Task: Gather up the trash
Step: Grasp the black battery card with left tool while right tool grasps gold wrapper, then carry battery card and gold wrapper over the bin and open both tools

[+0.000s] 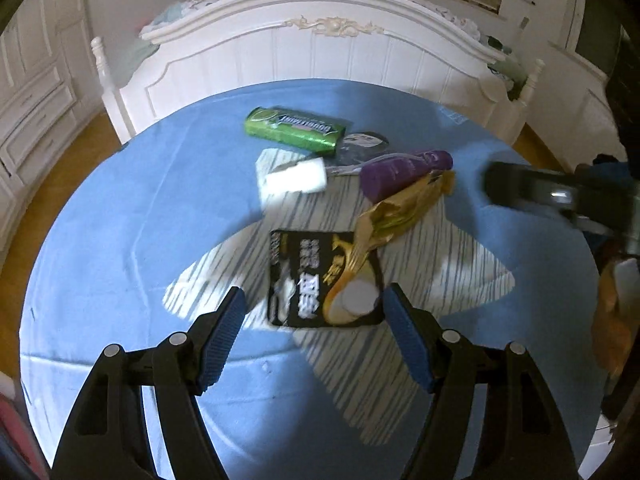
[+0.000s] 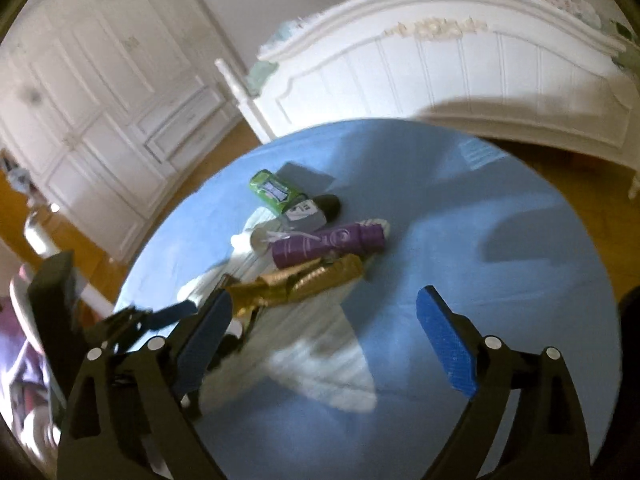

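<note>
Both jaws gape wide, empty. Left gripper [image 1: 314,308] straddles the flat black snack packet [image 1: 320,276]; beyond lie the green foil wrapper [image 1: 294,131], white box [image 1: 296,178], purple tube [image 1: 404,170], crumpled gold wrapper [image 1: 400,208]. Flat film may slip the pads. Right gripper [image 2: 324,312] hovers nearer. Writing blurred, unreadable.

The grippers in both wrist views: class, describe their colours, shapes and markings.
Each gripper, left gripper and right gripper, has two black plastic arms with triangular cut-outs and round silver pivot pins. The jaws carry flat, ribbed blue pads. No cables, sleeves or printed markings are visible.
</note>
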{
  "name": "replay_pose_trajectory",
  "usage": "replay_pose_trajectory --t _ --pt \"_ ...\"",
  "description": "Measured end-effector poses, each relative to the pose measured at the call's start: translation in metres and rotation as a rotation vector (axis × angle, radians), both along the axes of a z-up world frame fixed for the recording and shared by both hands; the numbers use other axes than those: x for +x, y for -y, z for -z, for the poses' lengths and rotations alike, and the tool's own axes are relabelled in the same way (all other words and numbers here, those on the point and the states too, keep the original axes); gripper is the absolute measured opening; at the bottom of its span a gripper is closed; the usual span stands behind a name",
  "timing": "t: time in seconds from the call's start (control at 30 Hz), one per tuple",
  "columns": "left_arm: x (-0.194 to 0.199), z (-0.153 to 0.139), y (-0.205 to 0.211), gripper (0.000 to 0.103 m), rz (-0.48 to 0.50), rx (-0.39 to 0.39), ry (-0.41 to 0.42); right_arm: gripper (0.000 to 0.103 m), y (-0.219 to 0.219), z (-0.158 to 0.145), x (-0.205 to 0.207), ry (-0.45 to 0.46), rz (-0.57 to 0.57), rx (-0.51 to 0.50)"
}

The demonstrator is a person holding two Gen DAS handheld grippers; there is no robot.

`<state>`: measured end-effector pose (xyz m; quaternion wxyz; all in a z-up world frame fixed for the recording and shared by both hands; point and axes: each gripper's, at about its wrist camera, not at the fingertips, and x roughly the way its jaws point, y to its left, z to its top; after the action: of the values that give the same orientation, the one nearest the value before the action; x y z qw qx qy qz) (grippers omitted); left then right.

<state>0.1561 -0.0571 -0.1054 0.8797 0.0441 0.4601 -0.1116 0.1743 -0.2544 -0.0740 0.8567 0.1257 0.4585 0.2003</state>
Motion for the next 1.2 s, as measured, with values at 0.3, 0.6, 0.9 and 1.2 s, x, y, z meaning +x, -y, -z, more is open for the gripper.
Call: replay_pose_trajectory --t 0.3,0.6,0.9,1.2 --pt "0.003 0.006 -0.001 0.084 0.032 0.033 0.034 0.094 -0.033 0.021 0.032 -0.106 0.071 -0.049" --pt "-0.002 0.007 -0.007 0.089 0.034 0.044 0.052 0.025 -0.05 0.021 0.02 0.024 0.021 -0.362" --pt "0.007 0.005 -0.004 0.068 0.036 0.043 0.059 0.008 0.012 0.015 -0.011 0.045 0.057 -0.153" --pt "0.0 0.001 -0.013 0.062 0.036 0.01 0.07 0.008 0.055 -0.017 -0.047 0.131 0.104 -0.021"
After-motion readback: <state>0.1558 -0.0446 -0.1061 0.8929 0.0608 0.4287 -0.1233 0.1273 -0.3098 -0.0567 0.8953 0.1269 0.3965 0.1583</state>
